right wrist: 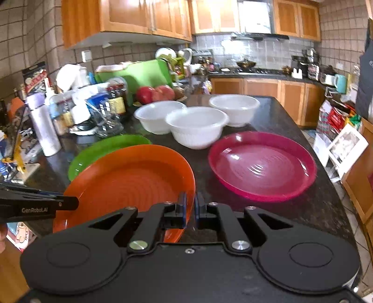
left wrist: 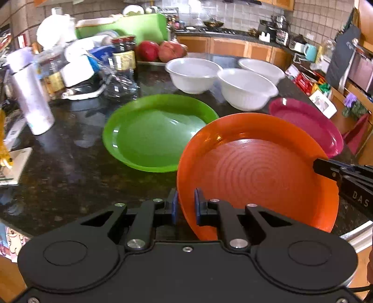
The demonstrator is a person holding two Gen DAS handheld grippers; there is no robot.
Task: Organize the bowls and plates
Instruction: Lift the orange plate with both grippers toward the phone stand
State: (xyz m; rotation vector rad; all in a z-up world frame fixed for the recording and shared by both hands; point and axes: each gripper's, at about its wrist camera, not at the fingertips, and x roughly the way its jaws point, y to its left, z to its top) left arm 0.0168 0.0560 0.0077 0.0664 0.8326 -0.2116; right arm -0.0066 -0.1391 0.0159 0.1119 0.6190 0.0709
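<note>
Left wrist, orange plate (left wrist: 256,167) rim between fingers (left wrist: 174,205)

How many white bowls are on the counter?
3. The left bowl is near the red fruit, the middle bowl is nearest the plates, and the right bowl is behind it. None looks hidden.

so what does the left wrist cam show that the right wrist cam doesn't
Only the left wrist view shows the left gripper with its pads on either side of the orange plate's rim, and nearly all of the green plate.

Only the right wrist view shows the upper cabinets, the range hood and the whole pink plate.

Both show three white bowls, the red fruit and the dark stone counter.
</note>
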